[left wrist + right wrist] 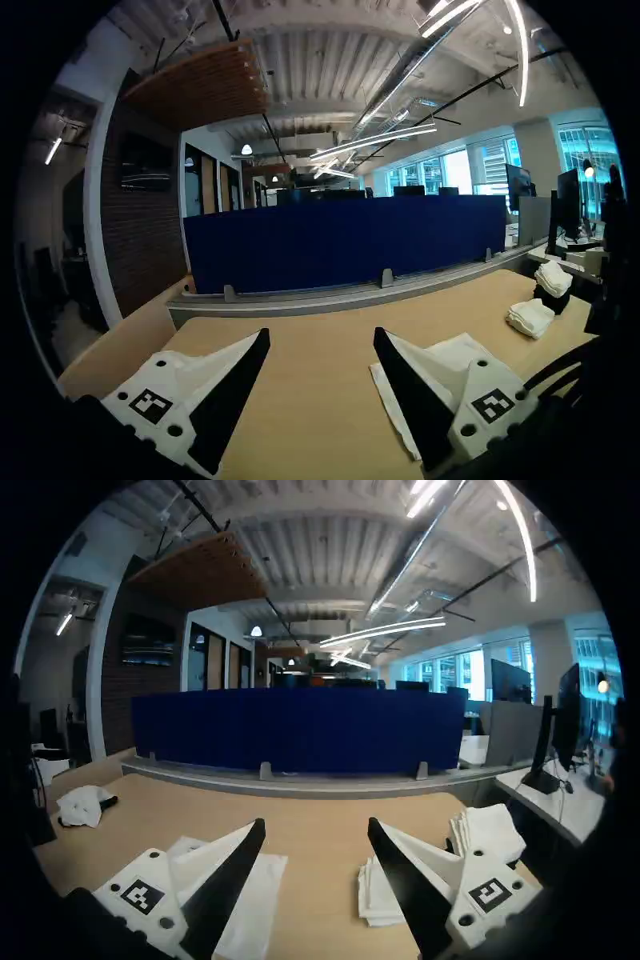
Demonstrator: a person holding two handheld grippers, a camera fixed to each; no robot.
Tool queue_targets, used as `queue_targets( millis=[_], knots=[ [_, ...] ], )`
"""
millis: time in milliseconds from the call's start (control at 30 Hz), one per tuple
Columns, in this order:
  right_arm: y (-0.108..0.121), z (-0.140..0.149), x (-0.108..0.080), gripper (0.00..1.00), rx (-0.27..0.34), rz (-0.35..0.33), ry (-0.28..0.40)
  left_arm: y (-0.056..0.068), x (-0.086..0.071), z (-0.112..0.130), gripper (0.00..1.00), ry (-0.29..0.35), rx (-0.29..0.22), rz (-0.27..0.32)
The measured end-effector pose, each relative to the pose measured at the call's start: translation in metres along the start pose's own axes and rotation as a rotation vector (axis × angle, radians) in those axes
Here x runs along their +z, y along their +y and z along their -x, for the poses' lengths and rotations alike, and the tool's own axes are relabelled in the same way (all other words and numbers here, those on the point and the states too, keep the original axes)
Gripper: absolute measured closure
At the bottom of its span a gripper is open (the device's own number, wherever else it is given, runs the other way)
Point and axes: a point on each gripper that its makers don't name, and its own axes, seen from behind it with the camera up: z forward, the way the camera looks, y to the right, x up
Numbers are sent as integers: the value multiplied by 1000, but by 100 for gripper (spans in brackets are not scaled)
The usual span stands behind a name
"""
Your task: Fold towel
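Note:
A white towel (pixel 460 346) lies flat on the wooden table (pixel 320 400), partly under my left gripper's right finger. My left gripper (pixel 320 334) hovers open above the table with nothing between its fingers. In the right gripper view the same flat towel (pixel 260 890) lies under the left finger of my right gripper (pixel 315 824), which is also open and holds nothing. The fingers hide part of the towel in both views.
Folded white towels (pixel 376 892) are stacked under the right gripper's right finger, with another stack (pixel 492 830) beside it. More folded towels (pixel 530 318) sit at the table's right end. A crumpled towel (pixel 80 806) lies far left. A blue partition (pixel 344 240) bounds the table's far edge.

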Motion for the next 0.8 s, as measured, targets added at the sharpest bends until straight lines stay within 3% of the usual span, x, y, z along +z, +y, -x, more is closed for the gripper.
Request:
queue_targets(
  millis=[300, 800],
  knots=[
    [-13, 2, -3, 0, -50, -75, -80, 9, -3, 3, 3, -62, 35, 61],
    [-44, 44, -17, 0, -158, -238, -259, 46, -9, 42, 3, -209, 83, 208]
  ],
)
